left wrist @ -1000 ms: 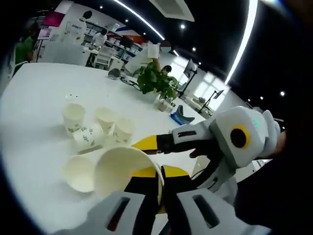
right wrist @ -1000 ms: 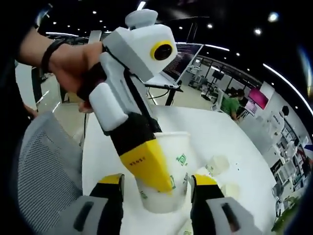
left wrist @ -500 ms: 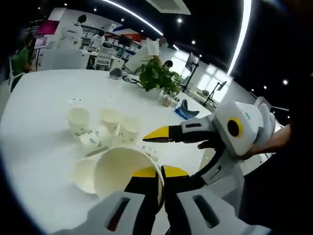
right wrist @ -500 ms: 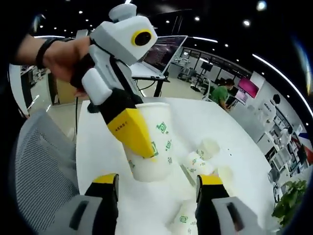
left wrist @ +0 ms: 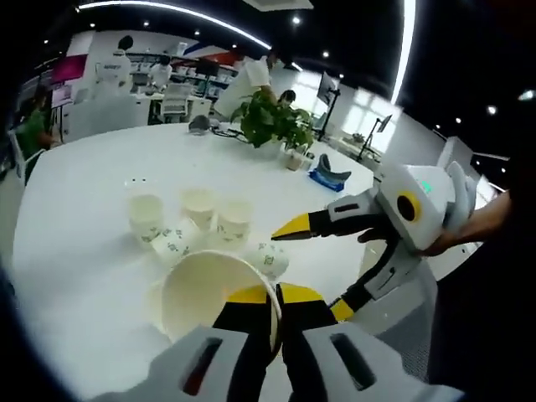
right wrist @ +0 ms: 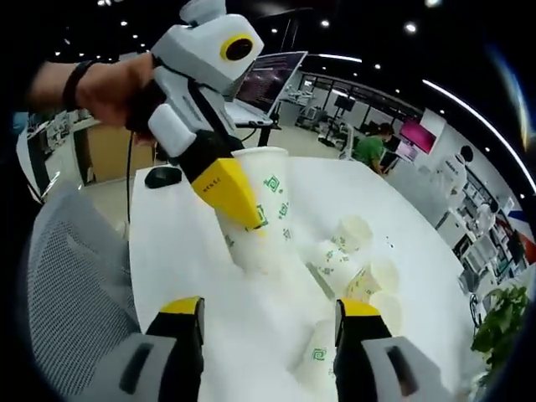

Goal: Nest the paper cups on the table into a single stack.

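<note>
Pinched tight on the rim of a big paper cup [left wrist: 209,293], my left gripper [left wrist: 276,322] has one yellow finger inside the cup and one outside. In the right gripper view I see that same cup [right wrist: 261,209] held up off the white table [left wrist: 75,251], with its open mouth tipped sideways. My right gripper [right wrist: 268,322] has its two fingers spread wide with nothing between them. In the left gripper view it comes in from the side, its yellow tip pointing at the cups.

The other paper cups sit in a bunch on the table. Three stand up in a row: one [left wrist: 146,216], one [left wrist: 199,205] and one [left wrist: 235,219]. Two lie on their sides, one with green marks [left wrist: 176,243] and one [left wrist: 270,258] near my right gripper. I cannot tell if another cup hides behind the big one.

What could go wrong? I hold the big cup by a thin bit of rim. Paper is soft, so I think a hard squeeze could bend the rim, and then no cup would slide in well. If I tip my hand too far, the cup could slip out and roll. The cups on the table are light and close together. If my open right fingers bump one, I think it may knock the others over or roll off toward the table edge. The cups on their sides may also squash if I grab them across the middle.
</note>
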The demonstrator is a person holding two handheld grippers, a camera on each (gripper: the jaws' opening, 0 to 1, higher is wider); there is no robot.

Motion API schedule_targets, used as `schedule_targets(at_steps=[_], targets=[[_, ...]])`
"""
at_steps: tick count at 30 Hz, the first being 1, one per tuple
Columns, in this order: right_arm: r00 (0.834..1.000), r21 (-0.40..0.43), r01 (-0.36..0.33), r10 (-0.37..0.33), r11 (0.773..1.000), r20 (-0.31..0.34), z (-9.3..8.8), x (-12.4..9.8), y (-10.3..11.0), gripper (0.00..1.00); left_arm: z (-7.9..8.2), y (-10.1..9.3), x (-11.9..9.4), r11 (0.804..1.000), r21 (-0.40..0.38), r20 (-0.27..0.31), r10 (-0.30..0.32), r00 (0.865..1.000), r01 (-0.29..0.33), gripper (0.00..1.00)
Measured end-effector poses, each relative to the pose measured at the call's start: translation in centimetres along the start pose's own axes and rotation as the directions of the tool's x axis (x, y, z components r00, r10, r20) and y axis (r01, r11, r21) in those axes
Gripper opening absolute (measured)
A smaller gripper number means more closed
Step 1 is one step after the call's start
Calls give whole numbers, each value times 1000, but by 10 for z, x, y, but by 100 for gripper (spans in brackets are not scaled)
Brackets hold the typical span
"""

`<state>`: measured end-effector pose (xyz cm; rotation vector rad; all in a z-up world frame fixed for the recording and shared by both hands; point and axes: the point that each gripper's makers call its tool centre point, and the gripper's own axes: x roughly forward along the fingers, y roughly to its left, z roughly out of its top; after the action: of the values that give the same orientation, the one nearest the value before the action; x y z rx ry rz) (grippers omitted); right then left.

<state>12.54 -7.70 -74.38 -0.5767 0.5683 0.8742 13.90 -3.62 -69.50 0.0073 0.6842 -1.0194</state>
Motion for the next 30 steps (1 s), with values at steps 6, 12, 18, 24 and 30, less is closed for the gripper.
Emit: schedule_targets(at_steps=[6,12,18,24,30], targets=[[1000,42,8,-8,999,-10,-10,-6,-1,62,-3,7,-1,996,72,-49,53,997,-50,0],[1000,73,19,-18,997,-22,-19,-11,-1,61,-7,24,-2,976,178,-126,148,981,-124,0],[999,110,33,-31,993,-27,-25,-13,-3,61,-10,40,2,959,239,-165,193,967,-150,0],[999,146,44,-41,988,-25,-30,-16,-2,61,-19,54,6,928,335,-224,247,943,-164,0],[998,194,55,-54,979,-13,-31,-19,-3,61,-25,67,12,922,350,-264,269,926,-168,0]])
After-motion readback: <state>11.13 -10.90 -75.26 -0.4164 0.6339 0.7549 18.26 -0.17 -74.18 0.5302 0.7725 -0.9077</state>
